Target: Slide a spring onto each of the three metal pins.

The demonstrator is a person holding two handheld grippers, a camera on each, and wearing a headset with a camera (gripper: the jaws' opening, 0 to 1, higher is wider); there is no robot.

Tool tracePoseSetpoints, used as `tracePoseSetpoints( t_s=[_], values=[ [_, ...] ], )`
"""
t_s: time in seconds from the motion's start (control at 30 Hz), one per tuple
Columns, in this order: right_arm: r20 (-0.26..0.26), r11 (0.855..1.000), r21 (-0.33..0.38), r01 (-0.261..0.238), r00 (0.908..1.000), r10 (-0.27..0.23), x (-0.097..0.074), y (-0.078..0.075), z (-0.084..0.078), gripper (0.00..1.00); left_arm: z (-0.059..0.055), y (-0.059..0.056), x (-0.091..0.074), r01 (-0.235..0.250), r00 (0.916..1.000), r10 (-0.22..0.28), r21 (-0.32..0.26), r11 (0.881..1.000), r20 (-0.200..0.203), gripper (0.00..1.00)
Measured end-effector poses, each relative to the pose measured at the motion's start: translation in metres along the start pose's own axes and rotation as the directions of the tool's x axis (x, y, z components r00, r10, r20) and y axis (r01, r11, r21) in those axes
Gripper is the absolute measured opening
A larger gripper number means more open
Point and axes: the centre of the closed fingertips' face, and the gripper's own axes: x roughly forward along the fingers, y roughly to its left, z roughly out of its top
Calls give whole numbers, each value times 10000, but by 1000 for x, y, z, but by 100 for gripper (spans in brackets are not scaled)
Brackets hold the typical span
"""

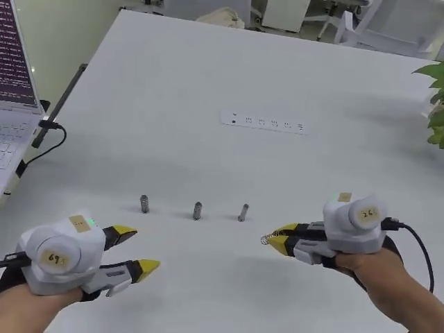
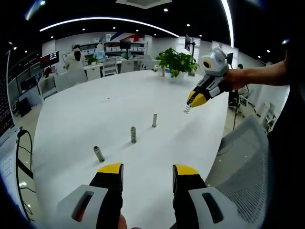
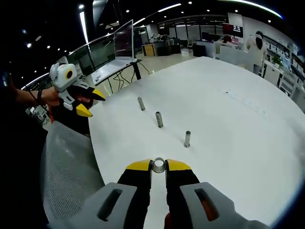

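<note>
The head view looks forward and down from above the near side of the worktop [image 1: 208,76]. The left gripper view and right gripper view sit low, facing across it from opposite sides. All 3 views share the 3 pins [image 1: 198,211].

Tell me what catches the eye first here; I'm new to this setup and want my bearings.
Three short upright metal pins stand in a row in the middle of the white workbench; the left and middle ones seem to carry springs, and the right one looks bare. The yellow-tipped right gripper is shut on a small coiled metal spring just right of that row. The left gripper hangs open and empty at the near left.
</note>
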Motion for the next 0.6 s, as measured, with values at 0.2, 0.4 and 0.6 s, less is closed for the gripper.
tracePoseSetpoints(
  t_s=[0.2,0.4,0.6],
  values=[
    [-191,9998,-179,131,9997,-135,9,-13,5,8,-2,11,-8,-311,9995,313,-249,9992,54,40],
    [-307,9993,-305,194,9993,-203,19,-24,13,8,-2,16,-17,-540,9985,545,-470,9974,93,44],
    [-446,9985,-425,356,9983,-375,30,-33,19,8,-4,22,-25,-680,9974,700,-881,9938,195,50]
  ],
)
